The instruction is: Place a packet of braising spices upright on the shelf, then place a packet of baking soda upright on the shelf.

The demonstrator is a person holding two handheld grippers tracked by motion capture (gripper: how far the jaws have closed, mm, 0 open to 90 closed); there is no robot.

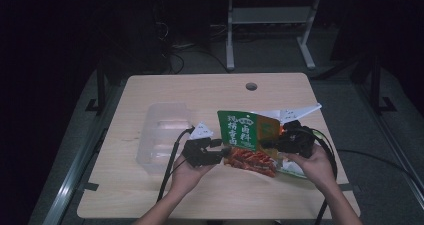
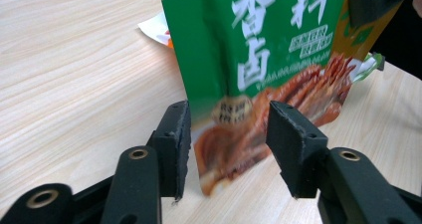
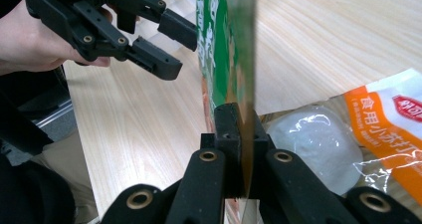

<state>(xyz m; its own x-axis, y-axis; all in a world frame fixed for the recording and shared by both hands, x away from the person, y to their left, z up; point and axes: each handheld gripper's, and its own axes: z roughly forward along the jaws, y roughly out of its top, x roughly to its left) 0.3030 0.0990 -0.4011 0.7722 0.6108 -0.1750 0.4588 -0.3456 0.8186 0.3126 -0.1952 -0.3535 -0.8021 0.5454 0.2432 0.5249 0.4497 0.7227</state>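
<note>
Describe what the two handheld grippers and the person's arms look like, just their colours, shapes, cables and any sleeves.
Both are matte black tools. The left gripper has flat rectangular pads on jointed arms with brass-coloured pivot rivets; the right gripper is built the same. Each carries a pale three-cornered plate on top and trails a black cable. The forearms show no sleeves in the high view.

The green seasoning packet [image 1: 249, 140] with red food print stands upright above the table.
</note>
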